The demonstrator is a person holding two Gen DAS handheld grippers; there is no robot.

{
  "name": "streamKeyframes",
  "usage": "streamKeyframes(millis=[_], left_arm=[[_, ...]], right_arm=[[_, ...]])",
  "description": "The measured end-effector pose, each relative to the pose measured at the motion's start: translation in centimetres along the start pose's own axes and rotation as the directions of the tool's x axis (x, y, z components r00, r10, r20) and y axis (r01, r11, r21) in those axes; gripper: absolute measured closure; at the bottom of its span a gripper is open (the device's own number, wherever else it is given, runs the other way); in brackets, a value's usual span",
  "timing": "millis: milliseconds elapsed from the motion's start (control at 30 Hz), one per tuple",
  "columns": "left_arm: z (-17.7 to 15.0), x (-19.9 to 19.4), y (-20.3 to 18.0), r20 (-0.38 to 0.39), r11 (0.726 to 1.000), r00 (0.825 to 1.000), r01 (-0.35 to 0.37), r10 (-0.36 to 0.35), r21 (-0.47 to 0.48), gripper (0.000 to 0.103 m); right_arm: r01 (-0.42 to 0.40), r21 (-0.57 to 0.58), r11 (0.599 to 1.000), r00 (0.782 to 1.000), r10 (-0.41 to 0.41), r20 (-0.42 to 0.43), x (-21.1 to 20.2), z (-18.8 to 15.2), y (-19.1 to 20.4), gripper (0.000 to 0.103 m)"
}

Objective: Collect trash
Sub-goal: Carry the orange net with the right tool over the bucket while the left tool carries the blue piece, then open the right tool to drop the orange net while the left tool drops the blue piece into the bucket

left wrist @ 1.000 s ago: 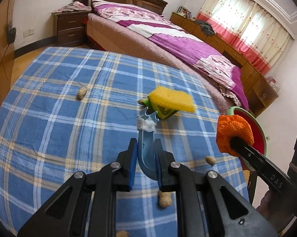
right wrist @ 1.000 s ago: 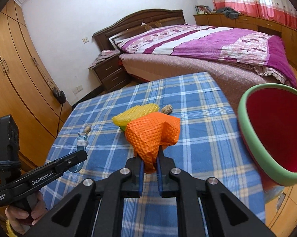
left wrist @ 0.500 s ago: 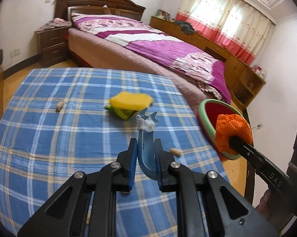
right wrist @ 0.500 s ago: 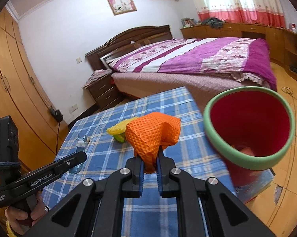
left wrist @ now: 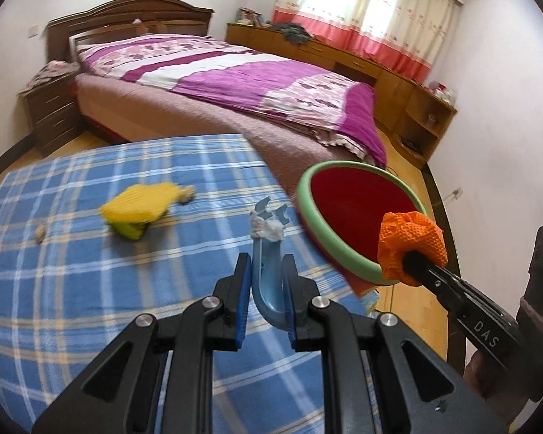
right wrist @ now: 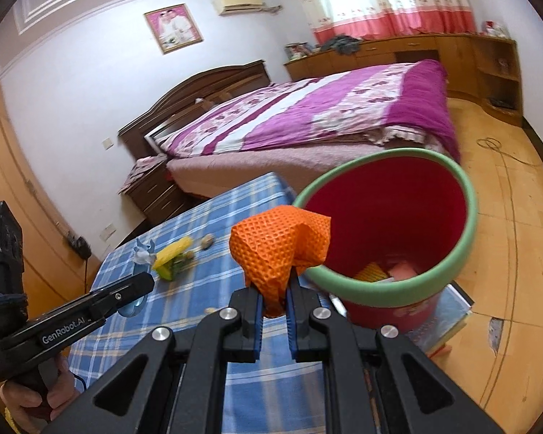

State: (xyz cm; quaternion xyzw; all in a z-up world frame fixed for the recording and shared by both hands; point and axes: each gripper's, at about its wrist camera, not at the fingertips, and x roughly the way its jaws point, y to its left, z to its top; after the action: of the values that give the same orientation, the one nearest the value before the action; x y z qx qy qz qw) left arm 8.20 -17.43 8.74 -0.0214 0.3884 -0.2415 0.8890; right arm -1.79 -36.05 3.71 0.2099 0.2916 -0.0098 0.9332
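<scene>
Right gripper (right wrist: 274, 305) is clenched on a crumpled orange waffle-textured cloth (right wrist: 280, 249), held up just beside the near rim of the red plastic bin with a green rim (right wrist: 387, 289), which stands ahead and to its right on the floor past the edge of the blue plaid tablecloth (right wrist: 213, 267). Left gripper (left wrist: 266, 298) grips a curved pale-blue plastic piece with a white wad at its tip (left wrist: 268, 253) above that cloth. Ahead to its left lies a yellow and green sponge-like bundle (left wrist: 141, 209), with a small peanut shell (left wrist: 40, 232) further left.
</scene>
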Motion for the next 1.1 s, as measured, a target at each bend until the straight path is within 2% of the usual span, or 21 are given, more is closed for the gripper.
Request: streamKeyframes(millis=[233,467,900,933,1033,1100], left_arm=[[1.6,3.5,-3.9,-0.023,0.998,0.999,0.033,-0.031,0.062,0.087],[3.2,8.0,-7.1,-0.059,0.992,0.997,0.064,-0.058,0.110,0.087],[3.7,13.1,-9.5,-0.139,0.982,0.985,0.118,-0.097,0.149,0.087],[3.7,13.3,-9.6,-0.143,0.981,0.985,0.118,-0.096,0.153,0.086],[3.6,13.5,-9.6,-0.142,0.981,0.987,0.102,-0.079,0.163,0.067],[3.6,13.5,-9.6,-0.129,0.983,0.989,0.088,-0.068,0.163,0.065]], right_arm=[[0.050,0.051,0.997,0.999,-0.050,0.002,0.3,1.1,-4.4,0.091],[0.092,0.062,0.994,0.996,-0.092,-0.007,1.6,2.7,-7.2,0.091],[0.137,0.106,0.985,0.990,-0.133,-0.050,4.3,3.4,-10.4,0.084],[0.138,0.110,0.984,0.990,-0.133,-0.052,4.4,3.4,-10.4,0.083],[0.136,0.124,0.983,0.990,-0.130,-0.056,4.7,3.4,-10.8,0.077],[0.138,0.129,0.982,0.990,-0.132,-0.055,4.7,3.3,-10.8,0.077]])
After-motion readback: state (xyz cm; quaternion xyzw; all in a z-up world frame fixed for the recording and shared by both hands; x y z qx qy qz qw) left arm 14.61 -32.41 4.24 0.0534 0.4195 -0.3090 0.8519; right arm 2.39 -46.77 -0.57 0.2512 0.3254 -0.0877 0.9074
